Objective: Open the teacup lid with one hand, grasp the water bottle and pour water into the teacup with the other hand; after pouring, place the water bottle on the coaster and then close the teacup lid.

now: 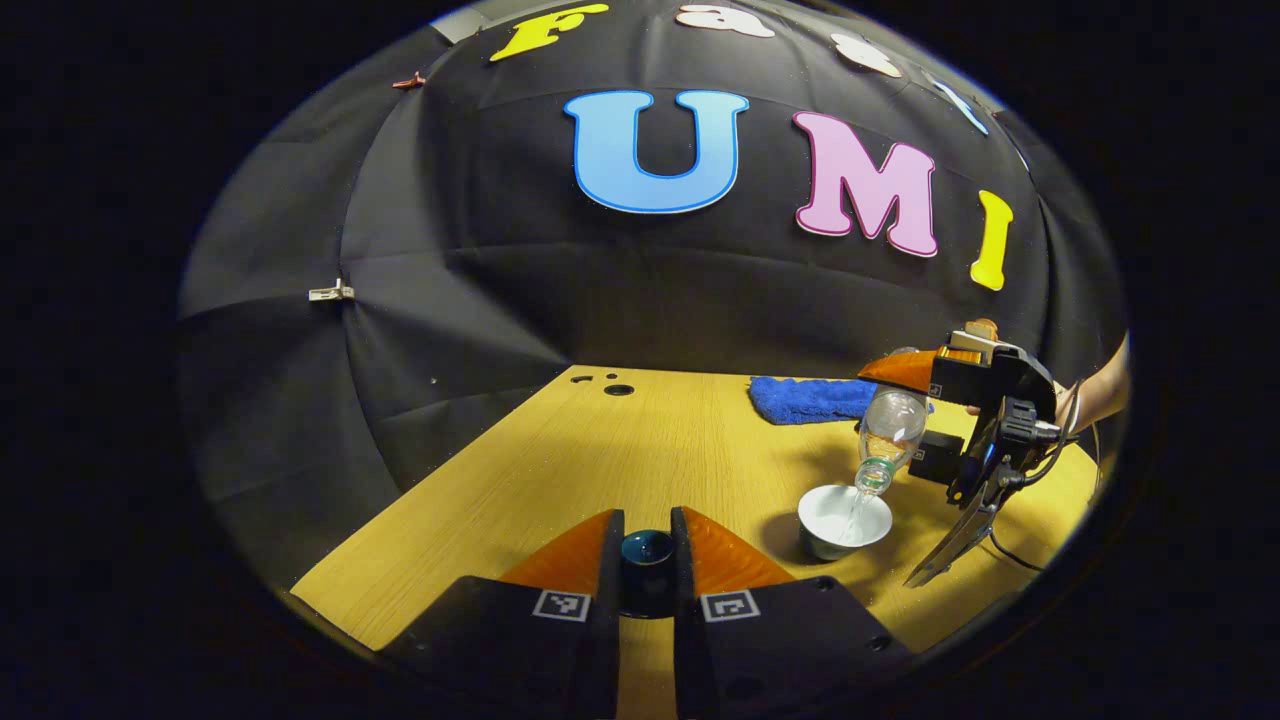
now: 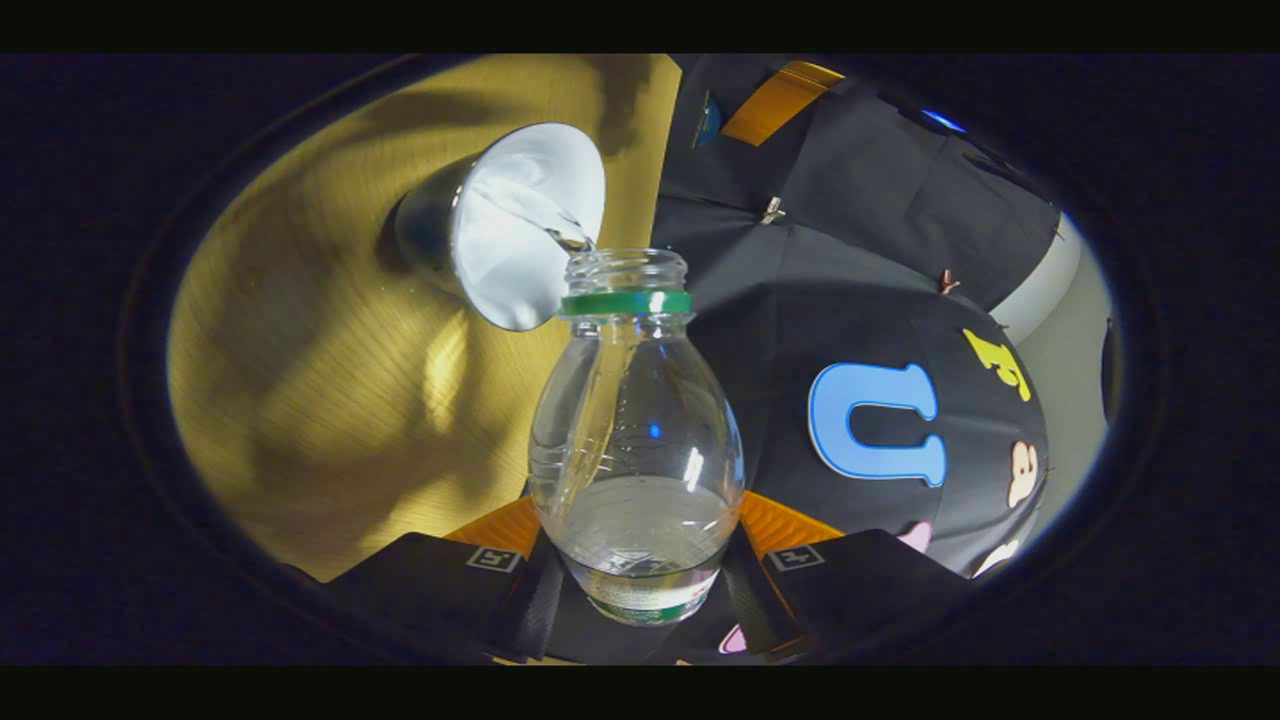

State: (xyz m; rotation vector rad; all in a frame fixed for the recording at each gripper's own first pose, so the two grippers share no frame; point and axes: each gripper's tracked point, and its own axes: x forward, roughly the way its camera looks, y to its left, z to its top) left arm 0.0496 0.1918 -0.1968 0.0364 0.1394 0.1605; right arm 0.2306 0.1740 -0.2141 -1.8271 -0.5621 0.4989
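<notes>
Overhead, clear ribbed bottle (image 2: 636,440), tilted.

Recording booth, black cloth wall (image 1: 480,290), wooden table (image 1: 620,450)

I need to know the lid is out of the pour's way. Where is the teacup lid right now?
In the left gripper view, the teacup lid is clamped in the left gripper, held over the table, left of the teacup.

No legible text; the water bottle (image 2: 636,440) label is too blurred to read
</notes>
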